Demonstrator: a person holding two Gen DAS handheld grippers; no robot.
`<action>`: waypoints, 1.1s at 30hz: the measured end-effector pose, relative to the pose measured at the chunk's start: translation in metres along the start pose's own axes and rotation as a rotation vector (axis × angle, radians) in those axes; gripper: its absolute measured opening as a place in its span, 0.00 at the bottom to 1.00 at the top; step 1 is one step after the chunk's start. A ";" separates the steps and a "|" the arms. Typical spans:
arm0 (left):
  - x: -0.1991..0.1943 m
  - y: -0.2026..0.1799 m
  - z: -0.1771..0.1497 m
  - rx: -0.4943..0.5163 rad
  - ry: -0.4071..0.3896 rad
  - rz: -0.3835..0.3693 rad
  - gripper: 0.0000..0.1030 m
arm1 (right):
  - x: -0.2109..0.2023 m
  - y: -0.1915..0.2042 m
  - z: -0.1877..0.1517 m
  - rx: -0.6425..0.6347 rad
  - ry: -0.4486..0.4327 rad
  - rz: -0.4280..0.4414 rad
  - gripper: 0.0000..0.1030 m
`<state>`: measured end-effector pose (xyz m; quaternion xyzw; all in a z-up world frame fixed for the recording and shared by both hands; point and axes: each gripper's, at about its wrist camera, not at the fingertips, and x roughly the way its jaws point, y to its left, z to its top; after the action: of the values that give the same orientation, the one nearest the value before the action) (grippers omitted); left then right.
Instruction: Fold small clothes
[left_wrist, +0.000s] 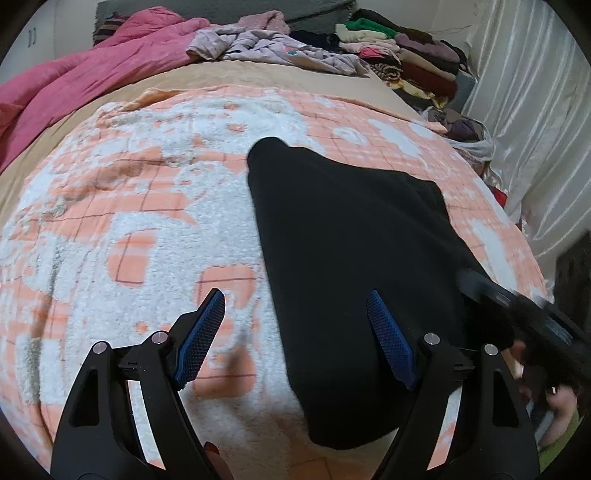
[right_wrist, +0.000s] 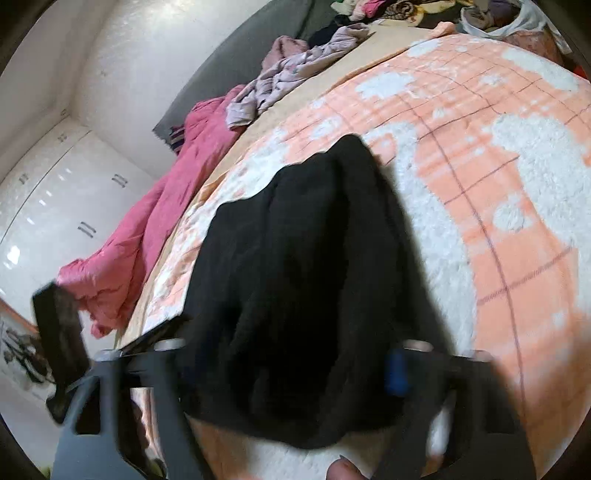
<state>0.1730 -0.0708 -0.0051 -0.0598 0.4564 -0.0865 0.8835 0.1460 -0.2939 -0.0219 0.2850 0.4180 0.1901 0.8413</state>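
Note:
A black garment (left_wrist: 351, 258) lies flat and folded lengthwise on the orange-and-white blanket (left_wrist: 129, 206). My left gripper (left_wrist: 295, 306) is open above the garment's near left edge, with nothing between its blue pads (left_wrist: 207, 328). The right gripper's body (left_wrist: 517, 310) shows at the garment's right edge. In the right wrist view the black garment (right_wrist: 295, 277) fills the space between the right gripper's fingers (right_wrist: 396, 373). That view is blurred, so the right gripper (right_wrist: 288, 369) looks wide apart but I cannot tell if it grips cloth.
A pink quilt (left_wrist: 81, 70) lies at the far left of the bed. Lilac clothes (left_wrist: 266, 46) are heaped at the back. A stack of folded clothes (left_wrist: 413, 62) stands at the back right beside a white curtain (left_wrist: 535, 129). White wardrobe doors (right_wrist: 55, 206) are left of the bed.

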 end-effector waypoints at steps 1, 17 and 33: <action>-0.001 -0.003 0.000 0.007 0.000 -0.002 0.69 | -0.001 0.000 0.003 -0.014 -0.001 0.004 0.24; 0.009 -0.020 -0.006 0.069 0.054 -0.023 0.69 | -0.006 -0.012 -0.008 -0.137 -0.060 -0.206 0.39; -0.002 -0.014 -0.009 0.050 0.035 -0.033 0.69 | -0.043 0.015 -0.029 -0.179 -0.134 -0.320 0.72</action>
<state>0.1630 -0.0839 -0.0066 -0.0439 0.4683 -0.1132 0.8752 0.0964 -0.2973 -0.0015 0.1510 0.3826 0.0709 0.9087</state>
